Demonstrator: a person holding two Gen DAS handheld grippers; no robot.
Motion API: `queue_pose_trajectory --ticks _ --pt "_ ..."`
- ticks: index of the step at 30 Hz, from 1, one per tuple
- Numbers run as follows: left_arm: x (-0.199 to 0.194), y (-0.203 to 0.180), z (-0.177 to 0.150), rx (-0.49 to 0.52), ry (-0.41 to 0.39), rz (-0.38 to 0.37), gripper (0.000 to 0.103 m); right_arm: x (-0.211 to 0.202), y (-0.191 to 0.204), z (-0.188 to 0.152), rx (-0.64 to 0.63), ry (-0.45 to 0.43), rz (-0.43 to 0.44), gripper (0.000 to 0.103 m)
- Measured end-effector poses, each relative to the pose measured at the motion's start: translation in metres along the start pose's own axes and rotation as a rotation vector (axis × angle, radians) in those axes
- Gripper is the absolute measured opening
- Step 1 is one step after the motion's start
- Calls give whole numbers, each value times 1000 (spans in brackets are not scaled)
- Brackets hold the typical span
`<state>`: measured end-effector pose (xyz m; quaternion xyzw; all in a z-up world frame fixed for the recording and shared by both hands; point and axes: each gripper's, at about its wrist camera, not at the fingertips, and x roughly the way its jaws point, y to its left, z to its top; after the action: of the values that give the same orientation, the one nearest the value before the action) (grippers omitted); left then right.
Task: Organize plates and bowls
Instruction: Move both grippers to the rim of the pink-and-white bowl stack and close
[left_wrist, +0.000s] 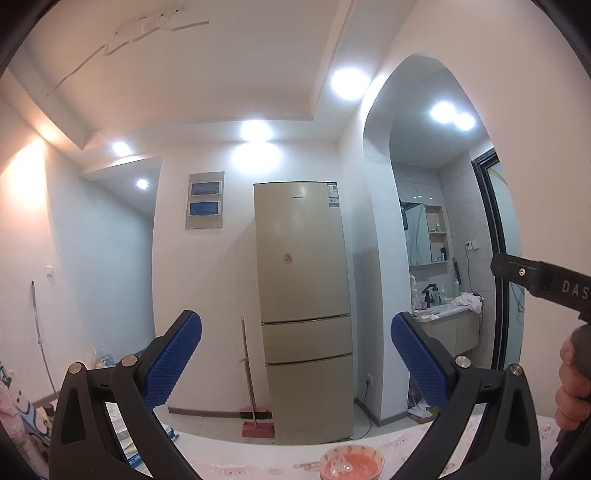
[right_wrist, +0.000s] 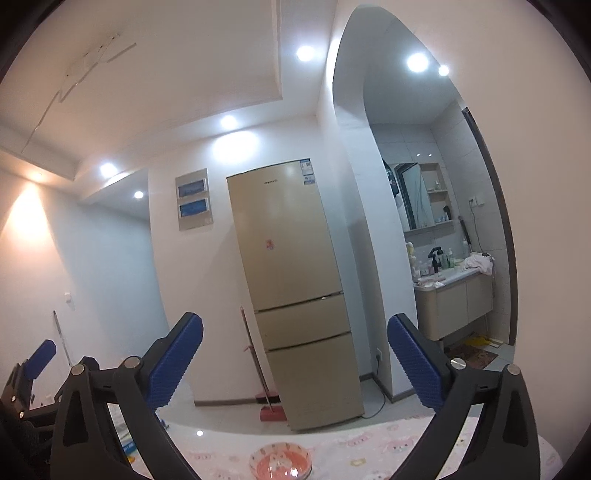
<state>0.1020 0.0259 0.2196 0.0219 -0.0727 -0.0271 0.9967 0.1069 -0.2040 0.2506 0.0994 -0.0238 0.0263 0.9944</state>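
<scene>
On the bench (left_wrist: 258, 458), near its far edge, sits 1 pink bowl (left_wrist: 351, 462) with a cartoon pattern, low in both views, resting on the pink printed cloth. Left gripper (left_wrist: 295, 354) raised above it, blue-padded fingers (left_wrist: 173, 360) spread wide, nothing between them. Right gripper (right_wrist: 295, 356) likewise lifted and splayed apart, empty, fingers (right_wrist: 175, 360) well clear of the bowl. Beyond the bench: tall beige fridge (left_wrist: 303, 295) against the white wall, red broom and dustpan (left_wrist: 255, 417) leaning just beside it. Off right, arched doorway (left_wrist: 380, 155) onto a washroom with sink cabinet (left_wrist: 450, 328) and mirror.
</scene>
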Motion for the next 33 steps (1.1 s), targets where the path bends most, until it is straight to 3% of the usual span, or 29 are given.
queue_pose_trajectory --ticks 5,9,14,18,23,29,33 --pt "40 8 2 -85 18 -34 102 29 0 -4 -13 -22 -42 101" --pt "43 11 -9 -43 34 -38 102 47 -8 -18 -21 -19 -73 101" --pt "58 13 -40 -32 37 -38 102 79 -15 -52 -3 53 -90 101" --pt "87 12 -61 -63 140 -60 102 110 -20 -71 9 170 -54 101" --pt "112 1 -92 -33 250 -48 102 140 -24 -92 -6 260 -79 102" --pt "148 2 -136 -108 424 -67 102 177 -42 -118 36 383 -98 101" --pt "164 -4 -162 -95 511 -74 102 204 -49 -142 13 469 -117 101"
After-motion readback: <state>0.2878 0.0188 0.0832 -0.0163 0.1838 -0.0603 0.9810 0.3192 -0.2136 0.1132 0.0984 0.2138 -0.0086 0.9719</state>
